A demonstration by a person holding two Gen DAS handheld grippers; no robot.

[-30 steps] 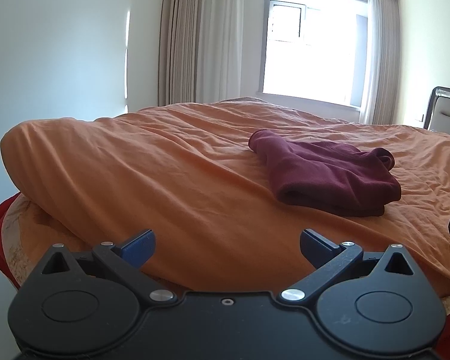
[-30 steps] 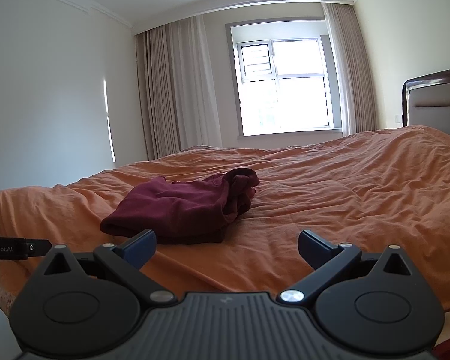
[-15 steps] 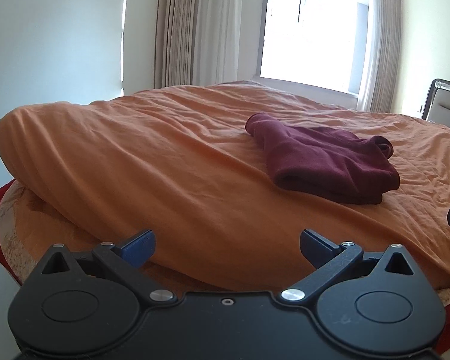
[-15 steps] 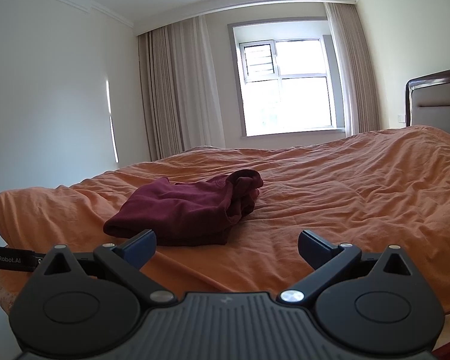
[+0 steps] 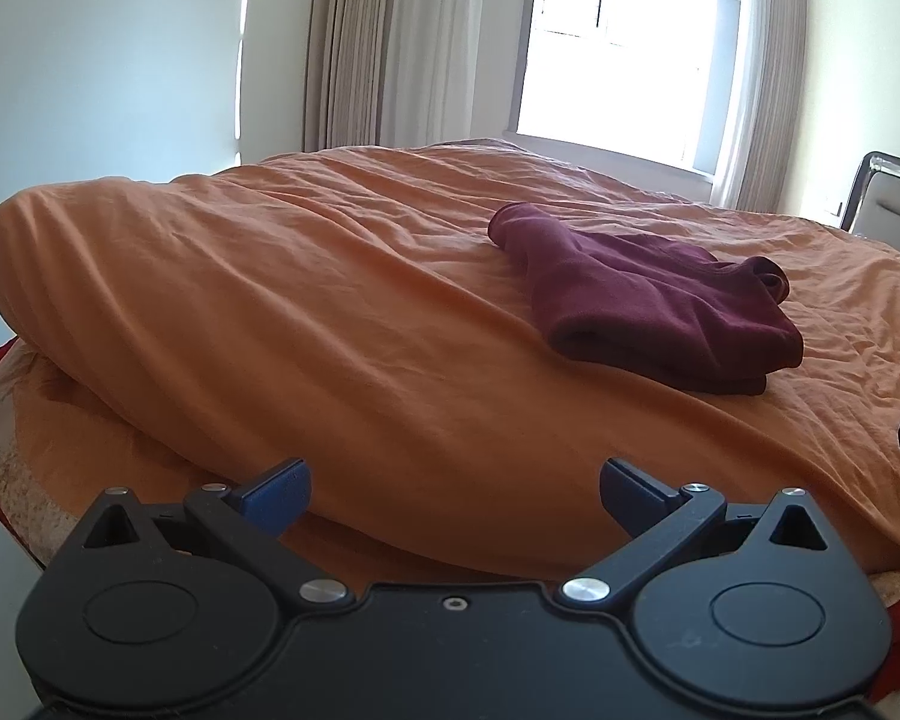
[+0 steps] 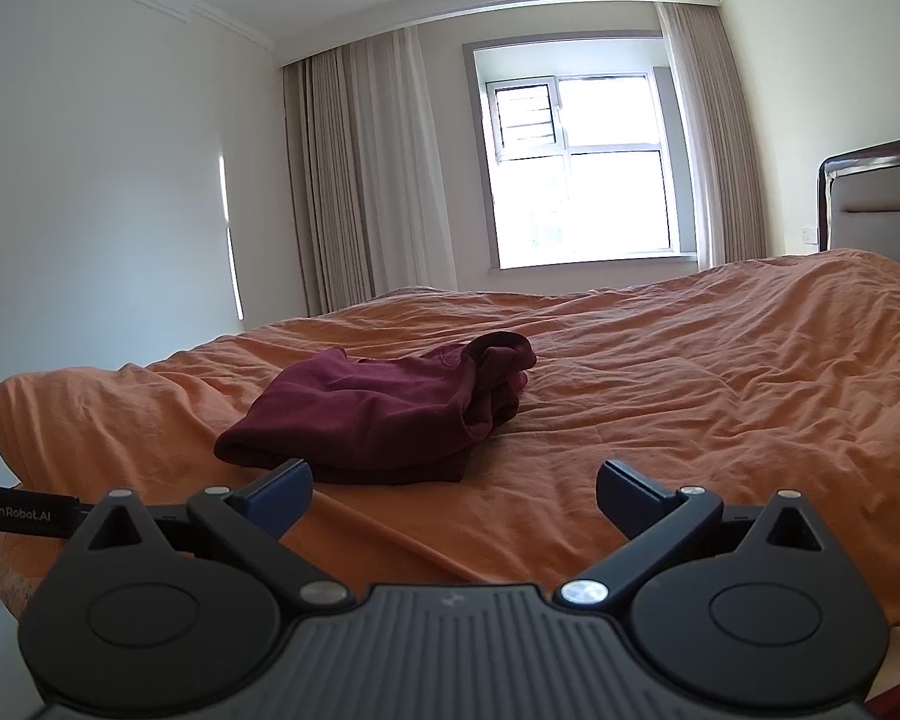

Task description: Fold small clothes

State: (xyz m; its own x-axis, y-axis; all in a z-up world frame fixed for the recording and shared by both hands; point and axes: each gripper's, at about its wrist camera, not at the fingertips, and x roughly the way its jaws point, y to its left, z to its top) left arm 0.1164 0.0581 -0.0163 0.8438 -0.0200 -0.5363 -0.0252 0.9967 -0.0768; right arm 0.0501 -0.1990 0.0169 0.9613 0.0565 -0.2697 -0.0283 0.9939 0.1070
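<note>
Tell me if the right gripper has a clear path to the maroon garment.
Probably yes: the open right gripper faces the maroon garment, with only bare orange duvet between them.

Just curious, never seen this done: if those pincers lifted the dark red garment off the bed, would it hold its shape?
Probably not. The maroon garment lies in soft, rumpled layers, so it would likely droop and unfold. It looks light, and likely drags rather than slides on the creased orange duvet.
</note>
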